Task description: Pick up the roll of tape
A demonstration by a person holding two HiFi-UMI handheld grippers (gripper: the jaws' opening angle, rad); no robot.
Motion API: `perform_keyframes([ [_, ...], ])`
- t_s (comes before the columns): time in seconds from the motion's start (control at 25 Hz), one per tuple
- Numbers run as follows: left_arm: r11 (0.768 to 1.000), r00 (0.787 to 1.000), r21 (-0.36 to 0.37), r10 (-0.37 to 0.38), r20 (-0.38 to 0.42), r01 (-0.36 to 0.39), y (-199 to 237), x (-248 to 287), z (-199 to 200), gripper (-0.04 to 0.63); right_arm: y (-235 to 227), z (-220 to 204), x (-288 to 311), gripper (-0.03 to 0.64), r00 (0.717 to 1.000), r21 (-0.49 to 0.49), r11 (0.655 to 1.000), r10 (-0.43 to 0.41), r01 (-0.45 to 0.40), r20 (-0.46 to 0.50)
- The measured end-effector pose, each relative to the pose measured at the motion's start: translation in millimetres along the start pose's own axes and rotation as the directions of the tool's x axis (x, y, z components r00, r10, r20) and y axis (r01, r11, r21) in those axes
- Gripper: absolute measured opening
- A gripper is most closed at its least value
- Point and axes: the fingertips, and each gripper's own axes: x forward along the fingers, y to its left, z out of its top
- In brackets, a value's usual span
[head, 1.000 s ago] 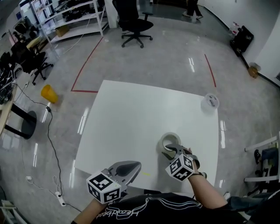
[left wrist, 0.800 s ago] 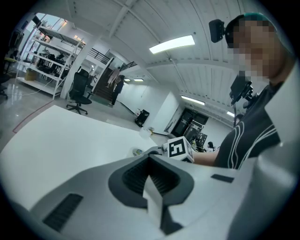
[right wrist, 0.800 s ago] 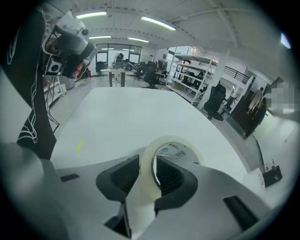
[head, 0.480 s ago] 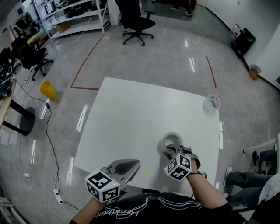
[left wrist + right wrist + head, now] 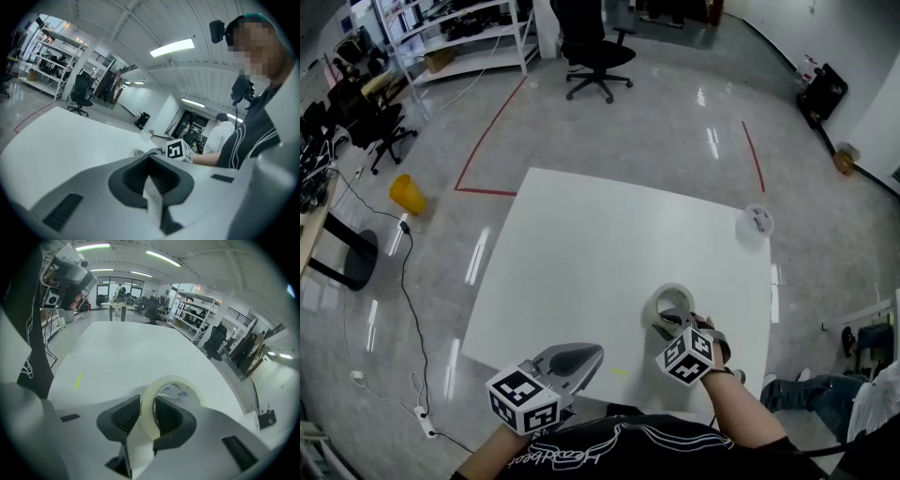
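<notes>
Right tongs (image 5: 672, 323): closing, wall of roll of tape (image 5: 657, 301) between them, on white surface (image 5: 581, 244). Left tongs (image 5: 583, 356): closed, empty.

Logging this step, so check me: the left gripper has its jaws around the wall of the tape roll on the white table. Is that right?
Wrong gripper. The right gripper has its jaws, closing now, around the wall of the tape roll on the white table. The right gripper view shows it.
</notes>
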Motion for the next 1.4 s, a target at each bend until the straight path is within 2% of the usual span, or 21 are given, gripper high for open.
perform_keyframes([
  [0.16, 1.0, 1.0, 0.002, -0.002, -0.004, 0.002, -3.9, -3.3, -1.6, 0.003, -2.2, 0.8, -3.9, 0.098, 0.999, 0.056, 0.998, -0.025, 0.023, 0.037],
  [0.28, 1.0, 1.0, 0.008, -0.007, -0.004, 0.007, -9.1, -4.3, -2.2, 0.003, -4.5, 2.6, -11.3, 0.098, 0.994, 0.154, 0.988, -0.036, 0.02, 0.103],
  [0.4, 1.0, 1.0, 0.021, -0.017, -0.009, 0.018, -14.7, -5.0, -3.7, 0.003, -6.0, 9.8, -27.4, 0.096, 0.977, 0.284, 0.959, -0.053, -0.008, 0.205],
  [0.48, 0.999, 1.0, 0.029, -0.028, -0.011, 0.028, -20.2, -4.7, -3.8, 0.003, -7.2, 18.0, -45.4, 0.096, 0.956, 0.362, 0.931, -0.065, -0.045, 0.287],
  [0.56, 0.998, 0.999, 0.039, -0.043, -0.009, 0.043, -27.3, -3.9, -3.4, 0.003, -8.0, 26.7, -68.6, 0.097, 0.921, 0.425, 0.9, -0.081, -0.097, 0.38],
  [0.68, 0.996, 0.998, 0.057, -0.062, 0.005, 0.062, -37.9, -5.1, -1.0, 0.003, -5.3, 41.4, -110.0, 0.097, 0.85, 0.483, 0.856, -0.107, -0.185, 0.515],
  [0.84, 0.993, 0.996, 0.087, -0.085, 0.04, 0.082, -50.7, -12.2, 8.8, 0.003, 6.1, 63.9, -171.2, 0.097, 0.739, 0.499, 0.816, -0.139, -0.292, 0.659],
  [0.96, 0.989, 0.992, 0.101, -0.111, 0.058, 0.105, -63.6, -14.7, 12.0, 0.003, 18.5, 75.2, -209.4, 0.097, 0.675, 0.492, 0.801, -0.155, -0.341, 0.721],
  [1.2, 0.979, 0.985, 0.144, -0.157, 0.079, 0.144, -95.9, -23.3, 20.1, 0.003, 40.0, 83.4, -262.1, 0.097, 0.576, 0.483, 0.772, -0.189, -0.413, 0.795],
  [1.28, 0.976, 0.982, 0.153, -0.168, 0.084, 0.154, -105.7, -27.0, 24.2, 0.003, 44.2, 82.6, -272.8, 0.097, 0.559, 0.484, 0.767, -0.201, -0.421, 0.805],
  [1.4, 0.972, 0.979, 0.17, -0.18, 0.091, 0.163, -116.6, -33.1, 30.8, 0.003, 49.3, 80.3, -281.2, 0.097, 0.551, 0.491, 0.767, -0.218, -0.413, 0.805],
])
